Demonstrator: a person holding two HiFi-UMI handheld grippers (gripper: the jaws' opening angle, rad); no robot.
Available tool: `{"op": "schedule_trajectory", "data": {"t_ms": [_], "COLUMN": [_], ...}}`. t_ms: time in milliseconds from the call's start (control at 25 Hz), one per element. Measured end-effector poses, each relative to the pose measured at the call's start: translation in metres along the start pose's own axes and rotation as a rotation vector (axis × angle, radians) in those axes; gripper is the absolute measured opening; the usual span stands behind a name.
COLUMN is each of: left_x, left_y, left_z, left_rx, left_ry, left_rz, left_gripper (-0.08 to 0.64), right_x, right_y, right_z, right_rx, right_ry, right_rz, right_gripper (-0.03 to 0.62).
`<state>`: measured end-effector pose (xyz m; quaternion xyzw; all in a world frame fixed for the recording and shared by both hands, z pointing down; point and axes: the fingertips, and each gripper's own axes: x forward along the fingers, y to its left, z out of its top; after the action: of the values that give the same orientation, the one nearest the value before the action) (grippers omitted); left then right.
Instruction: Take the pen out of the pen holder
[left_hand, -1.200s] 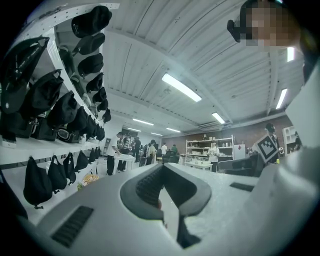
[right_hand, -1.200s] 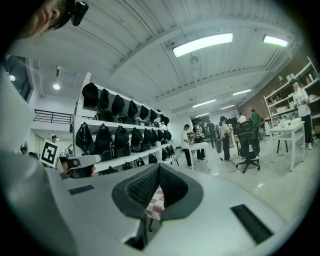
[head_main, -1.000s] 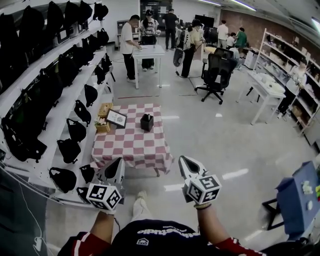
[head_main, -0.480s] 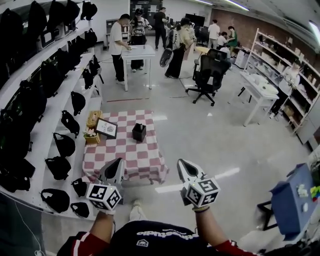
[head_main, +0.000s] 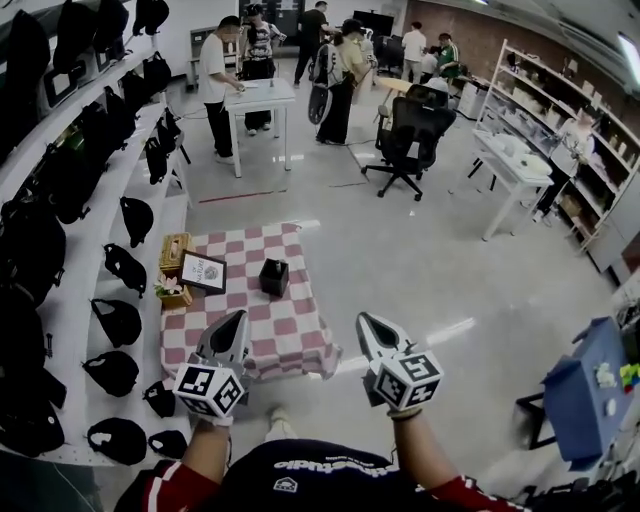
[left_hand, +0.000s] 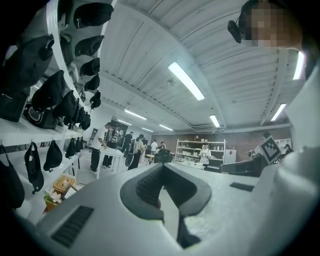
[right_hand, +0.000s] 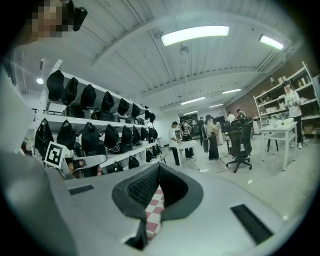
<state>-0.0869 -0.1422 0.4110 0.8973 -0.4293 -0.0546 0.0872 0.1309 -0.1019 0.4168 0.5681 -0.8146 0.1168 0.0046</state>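
So at this point nothing had been grabbed. The pen holder (head_main: 274, 277) was a small black box sitting on the checkered table (head_main: 296, 345), a bit left of center in the head view, just right of a picture frame (head_main: 203, 270). Both grippers were down at the bottom of the frame, well apart from it.

The left gripper (head_main: 238, 322) had its jaws pressed together with nothing in them. The right gripper (head_main: 366, 322) looked the same: jaws together and empty, with only a sliver of the checkered cloth showing below the pads in its own view.

Honestly, I couldn't make out the pen itself from there. The holder was too small and dark, so I'm assuming the pen stood inside it.

My guess on handling is that a pen is light, stiff, thin and kinda slick, so it could easily roll or twist in the pads. I'd pinch it on the bit poking above the rim, squarely across the barrel, and pull straight up. The holder looked light too, so it might lift or tip along with the pen. Pinning it with the other gripper seemed smart. The jaws would need to open first, obviously.
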Motion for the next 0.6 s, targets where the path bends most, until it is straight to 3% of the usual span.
{"op": "schedule_trajectory", "data": {"t_ms": [600], "left_x": [0.065], "left_y": [0.089], "left_z": [0.022], "left_rx": [0.020], "left_ry": [0.011], "left_rz": [-0.057], "left_gripper": [0.005], "right_x": [0.105], "right_y": [0.012], "right_z": [0.030], "right_rx": [-0.031], "right_ry": [-0.002], "right_rz": [-0.049], "right_gripper": [0.005]}}
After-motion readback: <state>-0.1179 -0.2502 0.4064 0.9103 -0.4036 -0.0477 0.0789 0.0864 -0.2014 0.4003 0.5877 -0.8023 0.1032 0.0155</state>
